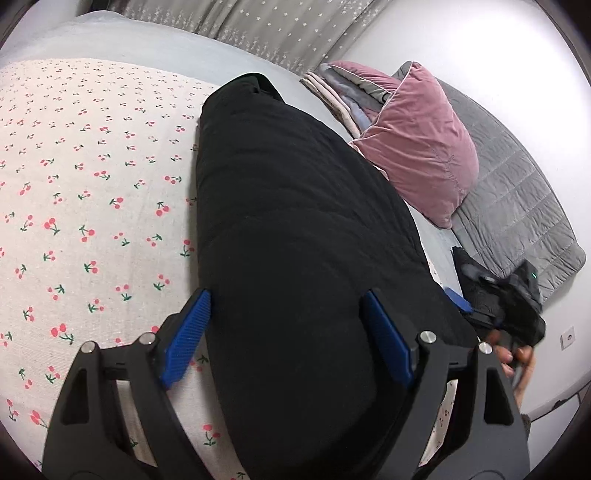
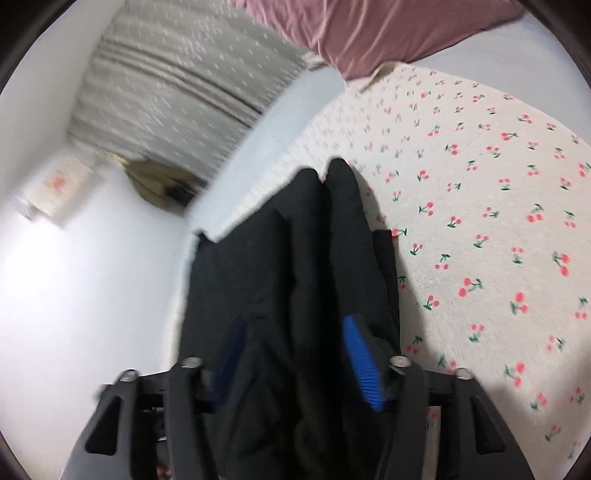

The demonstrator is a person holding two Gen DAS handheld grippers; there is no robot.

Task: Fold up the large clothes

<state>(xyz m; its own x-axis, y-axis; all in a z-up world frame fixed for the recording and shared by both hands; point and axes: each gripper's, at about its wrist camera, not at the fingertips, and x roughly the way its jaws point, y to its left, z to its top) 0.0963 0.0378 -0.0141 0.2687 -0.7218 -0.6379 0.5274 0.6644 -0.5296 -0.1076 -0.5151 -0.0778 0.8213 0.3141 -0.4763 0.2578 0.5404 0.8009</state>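
A large black garment [image 1: 295, 229] lies lengthwise on the cherry-print sheet [image 1: 92, 184]. My left gripper [image 1: 288, 325] has its blue pads [image 1: 186, 339] wide apart on either side of the garment's near end, jaws open over it. My right gripper [image 2: 295, 347] has bunched black garment [image 2: 288, 258] between its blue pads [image 2: 360, 365] and lifts it off the sheet [image 2: 480, 184]. This view is motion-blurred. The right gripper also shows in the left wrist view [image 1: 498, 302], held by a hand at the garment's right edge.
A pink pillow [image 1: 417, 144] and folded blankets [image 1: 343, 96] lie past the garment on the right. A grey quilted headboard [image 1: 517, 214] stands behind. Grey star-print curtains [image 1: 277, 26] hang at the far side. White wall [image 2: 74, 277] is at the left.
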